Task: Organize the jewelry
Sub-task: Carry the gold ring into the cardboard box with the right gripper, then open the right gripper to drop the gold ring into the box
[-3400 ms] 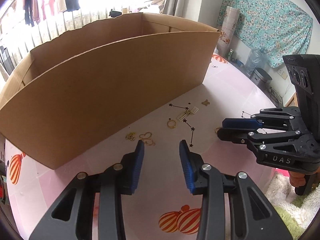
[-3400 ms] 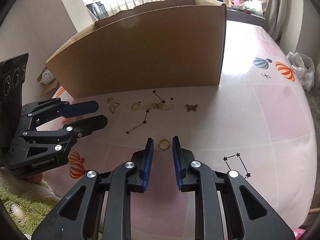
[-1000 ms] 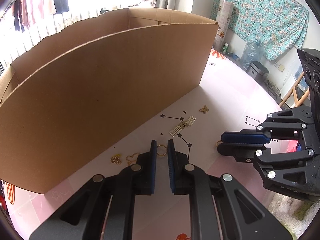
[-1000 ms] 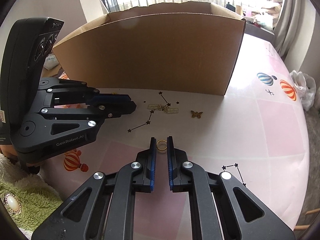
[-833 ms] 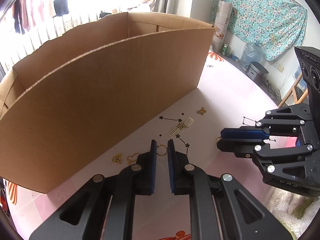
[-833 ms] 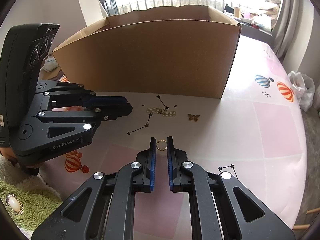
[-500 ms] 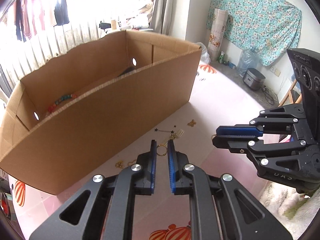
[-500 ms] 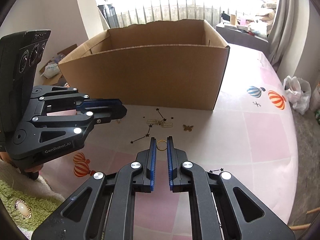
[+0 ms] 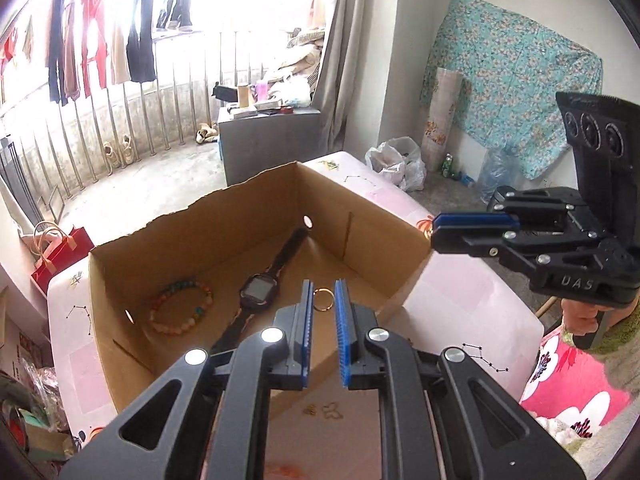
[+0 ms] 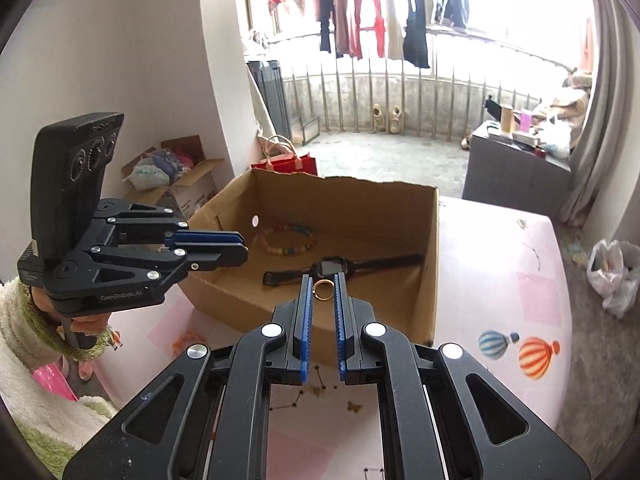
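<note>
My left gripper (image 9: 322, 301) is shut on a gold ring (image 9: 323, 300) and holds it above the open cardboard box (image 9: 192, 240). My right gripper (image 10: 322, 290) is shut on a second gold ring (image 10: 322, 290), also above the box (image 10: 434, 240). A black watch (image 9: 258, 292) and a beaded bracelet (image 9: 180, 312) lie on the box floor; both show in the right wrist view, the watch (image 10: 332, 268) and the bracelet (image 10: 288, 240). The right gripper (image 9: 436, 230) shows in the left wrist view, and the left gripper (image 10: 240, 246) in the right wrist view.
The box stands on a pink table (image 10: 520, 280) printed with balloons. Small gold jewelry pieces (image 9: 324, 410) lie on the table in front of the box, also seen in the right wrist view (image 10: 352, 406). A grey cabinet (image 9: 268, 144) and balcony railing stand behind.
Both grippers closed on gold rings on the table, then rose and moved forward over the box, so its inside now shows.
</note>
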`<state>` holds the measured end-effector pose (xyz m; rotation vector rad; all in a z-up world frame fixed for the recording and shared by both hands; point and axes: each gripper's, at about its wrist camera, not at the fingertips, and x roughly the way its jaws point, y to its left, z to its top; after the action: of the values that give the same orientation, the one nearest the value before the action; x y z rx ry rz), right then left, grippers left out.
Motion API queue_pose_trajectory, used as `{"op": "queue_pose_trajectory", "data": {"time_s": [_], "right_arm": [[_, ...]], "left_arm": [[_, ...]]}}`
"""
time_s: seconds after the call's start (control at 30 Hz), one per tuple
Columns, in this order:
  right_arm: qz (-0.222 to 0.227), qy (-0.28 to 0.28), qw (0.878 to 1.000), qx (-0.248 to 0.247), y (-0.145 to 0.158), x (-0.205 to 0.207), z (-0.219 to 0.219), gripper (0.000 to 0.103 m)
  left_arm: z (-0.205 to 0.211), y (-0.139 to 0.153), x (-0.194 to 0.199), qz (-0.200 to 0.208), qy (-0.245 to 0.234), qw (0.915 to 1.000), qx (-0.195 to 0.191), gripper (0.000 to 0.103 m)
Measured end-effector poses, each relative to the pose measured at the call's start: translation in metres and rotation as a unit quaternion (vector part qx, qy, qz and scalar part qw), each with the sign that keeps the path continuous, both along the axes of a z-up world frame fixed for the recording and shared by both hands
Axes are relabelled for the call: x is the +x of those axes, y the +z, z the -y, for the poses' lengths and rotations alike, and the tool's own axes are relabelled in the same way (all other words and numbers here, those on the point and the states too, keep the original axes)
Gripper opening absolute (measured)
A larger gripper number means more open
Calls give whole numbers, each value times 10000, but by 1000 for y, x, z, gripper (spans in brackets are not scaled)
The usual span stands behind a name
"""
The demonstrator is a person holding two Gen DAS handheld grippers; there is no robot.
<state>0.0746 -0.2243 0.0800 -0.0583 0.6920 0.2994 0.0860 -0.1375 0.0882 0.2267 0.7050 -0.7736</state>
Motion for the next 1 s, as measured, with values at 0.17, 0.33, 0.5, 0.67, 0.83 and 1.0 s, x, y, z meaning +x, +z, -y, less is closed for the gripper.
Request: {"op": "queue_pose_trajectory", "data": {"time_s": [0.17,0.33,0.5,0.67,0.83,1.0], "right_arm": [[-852,487,9952,48,-15,66,-8,8],[-2207,491,9739,-210,-63,129,-15,8],[-2831,451,9570,-449,-89,148,-18,8],[-2871,384,9549,-650,-89,153,-23,9],[-2955,324,9528,-617,-95,166,-23,10],[-2905,288,9543,-646,-93,168,-21,11]], "left_arm": [[5,-25,58,-1308,111,9912,190,10],[15,-63,103,-2541,305,9658,414,10],[19,-73,121,-3116,425,9483,430,10],[22,-77,123,-3254,625,9414,625,11],[15,-83,134,-3427,805,9344,551,11],[11,-89,136,-3603,868,9273,518,11]]}}
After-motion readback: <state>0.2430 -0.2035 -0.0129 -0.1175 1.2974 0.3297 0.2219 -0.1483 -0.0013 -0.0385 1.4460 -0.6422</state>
